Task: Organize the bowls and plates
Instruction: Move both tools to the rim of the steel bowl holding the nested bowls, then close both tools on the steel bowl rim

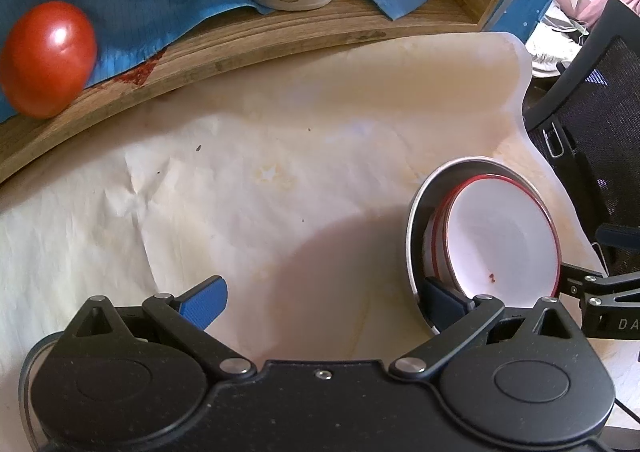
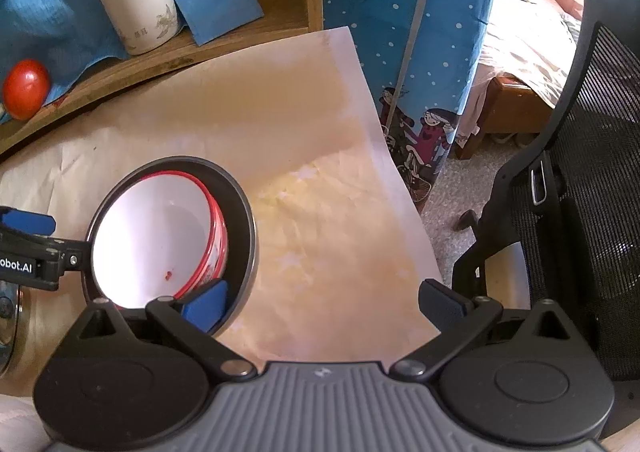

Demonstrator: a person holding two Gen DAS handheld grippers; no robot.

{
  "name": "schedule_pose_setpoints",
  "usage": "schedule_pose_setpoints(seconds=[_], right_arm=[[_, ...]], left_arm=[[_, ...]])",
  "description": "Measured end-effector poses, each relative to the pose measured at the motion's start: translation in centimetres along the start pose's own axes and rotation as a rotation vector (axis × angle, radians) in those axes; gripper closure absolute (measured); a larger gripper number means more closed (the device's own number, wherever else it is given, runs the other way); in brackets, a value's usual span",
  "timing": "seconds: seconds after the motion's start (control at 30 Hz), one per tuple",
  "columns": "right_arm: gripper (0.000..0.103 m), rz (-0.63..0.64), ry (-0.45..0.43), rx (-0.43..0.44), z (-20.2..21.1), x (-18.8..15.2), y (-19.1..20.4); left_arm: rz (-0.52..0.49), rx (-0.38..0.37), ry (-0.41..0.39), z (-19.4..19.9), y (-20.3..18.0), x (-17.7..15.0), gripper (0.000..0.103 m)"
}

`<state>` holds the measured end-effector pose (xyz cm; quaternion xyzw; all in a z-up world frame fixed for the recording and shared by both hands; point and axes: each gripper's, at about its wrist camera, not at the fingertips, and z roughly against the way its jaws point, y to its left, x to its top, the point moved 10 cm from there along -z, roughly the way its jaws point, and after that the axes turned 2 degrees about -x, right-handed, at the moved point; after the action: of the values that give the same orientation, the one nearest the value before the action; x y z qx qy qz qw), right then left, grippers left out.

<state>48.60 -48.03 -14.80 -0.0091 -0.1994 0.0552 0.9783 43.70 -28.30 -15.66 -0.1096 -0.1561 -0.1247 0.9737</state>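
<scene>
the white bowls (image 2: 160,236) sat stacked in the dark pan (image 2: 244,220) on the paper, both the left gripper (image 1: 324,304) and right gripper (image 2: 324,304) were spread wide, so each should pull back slowly without bumping.

Left tool (image 1: 326,306) is holding its jaws spread wide apart, gripping nothing. Its blue-padded fingers (image 1: 206,302) are pointing forward over the desk (image 1: 240,192), and its right finger is sitting at the near left rim of the dark bowl (image 1: 414,236). Right tool (image 2: 324,304) is likewise standing with jaws wide apart and nothing between them. Its left finger (image 2: 206,306) is overlapping the near right rim of that bowl; its right finger is hanging past the desk's edge. The bowl is lying between both tools.
</scene>
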Motion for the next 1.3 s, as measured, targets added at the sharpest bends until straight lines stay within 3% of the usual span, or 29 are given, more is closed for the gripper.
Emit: schedule_pose_setpoints(seconds=[0.13, 0.37, 0.57, 0.7, 0.83, 1.07, 1.3], right_arm=[[0.002, 0.014, -0.002, -0.004, -0.1, 0.1, 0.1], [0.021, 0.027, 0.004, 0.042, -0.3, 0.3, 0.7], [0.025, -0.025, 0.037, 0.078, -0.6, 0.1, 0.8], [0.027, -0.038, 0.039, 0.092, -0.7, 0.0, 0.7], [0.038, -0.052, 0.040, 0.121, -0.6, -0.1, 0.9], [0.057, -0.069, 0.031, 0.166, -0.3, 0.0, 1.5], [0.079, -0.105, 0.024, 0.239, 0.0, -0.1, 2.1]], left_arm=[[-0.012, 0.010, -0.005, -0.1, 0.0, 0.1, 0.001], [-0.030, 0.001, -0.016, -0.1, -0.6, 0.3, 0.012], [-0.007, -0.052, -0.016, 0.0, -0.9, 0.4, 0.029], [0.002, -0.065, -0.017, -0.1, -0.9, 0.3, 0.033], [0.010, -0.076, -0.021, 0.0, -1.1, 0.3, 0.037], [0.031, -0.131, -0.036, 0.2, -1.8, 0.3, 0.059], [0.036, -0.129, -0.054, 0.6, -2.1, 0.1, 0.067]])
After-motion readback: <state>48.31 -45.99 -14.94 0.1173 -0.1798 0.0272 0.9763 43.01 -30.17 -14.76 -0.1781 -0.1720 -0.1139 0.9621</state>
